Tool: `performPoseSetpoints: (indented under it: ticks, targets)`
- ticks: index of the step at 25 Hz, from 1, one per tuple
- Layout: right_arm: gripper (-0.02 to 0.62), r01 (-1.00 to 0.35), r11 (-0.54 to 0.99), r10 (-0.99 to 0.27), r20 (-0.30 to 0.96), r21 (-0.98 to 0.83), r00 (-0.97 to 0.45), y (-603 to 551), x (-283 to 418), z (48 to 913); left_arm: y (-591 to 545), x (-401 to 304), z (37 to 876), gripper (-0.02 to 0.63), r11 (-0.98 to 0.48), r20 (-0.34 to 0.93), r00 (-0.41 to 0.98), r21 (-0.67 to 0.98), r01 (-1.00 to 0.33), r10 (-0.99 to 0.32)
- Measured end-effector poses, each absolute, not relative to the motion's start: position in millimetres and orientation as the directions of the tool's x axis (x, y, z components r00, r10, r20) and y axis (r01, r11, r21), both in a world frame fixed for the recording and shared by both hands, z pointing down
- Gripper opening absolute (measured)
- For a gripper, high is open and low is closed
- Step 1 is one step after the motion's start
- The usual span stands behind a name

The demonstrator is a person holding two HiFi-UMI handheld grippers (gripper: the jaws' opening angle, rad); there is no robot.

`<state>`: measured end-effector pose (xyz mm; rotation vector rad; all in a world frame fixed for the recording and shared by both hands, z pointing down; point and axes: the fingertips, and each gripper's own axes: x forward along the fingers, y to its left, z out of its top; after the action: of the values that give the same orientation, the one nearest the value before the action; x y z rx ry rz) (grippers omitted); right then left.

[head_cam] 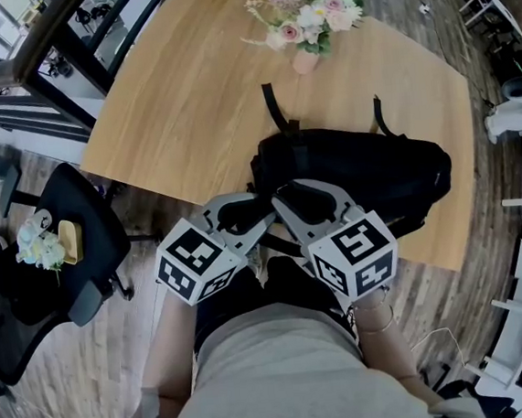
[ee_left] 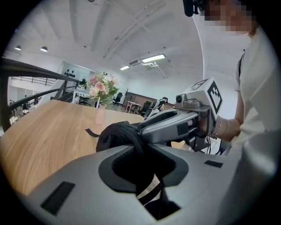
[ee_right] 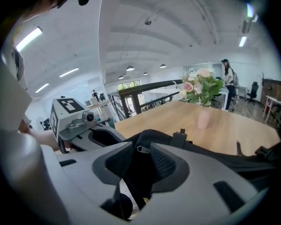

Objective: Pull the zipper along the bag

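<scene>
Zipper pull: right gripper view only

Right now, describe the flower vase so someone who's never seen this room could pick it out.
On the wooden table, look past the black bag toward the far side. The vase stands there, pale pink, holding pink and white flowers. It is the only upright thing on the table, unlike the bunch on the chair.
</scene>
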<state>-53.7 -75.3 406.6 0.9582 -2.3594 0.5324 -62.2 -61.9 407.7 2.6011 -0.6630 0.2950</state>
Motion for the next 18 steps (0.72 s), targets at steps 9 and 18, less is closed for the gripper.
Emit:
performPoseSetpoints:
  ticks: [9, 18]
  targets:
    - [0.135, -0.711, 0.658, -0.459, 0.616, -0.248, -0.64, -73, -56, 420, -58, -61, 414, 0.086, -0.822, 0.369, 0.842, 0.269, -0.502, -0.394]
    - [0.065, -0.727, 0.675, -0.516, 0.627, -0.122, -0.584, -65, -55, 412, -54, -57, 413, 0.086, -0.822, 0.354, 0.859, 0.306, -0.48, -0.37]
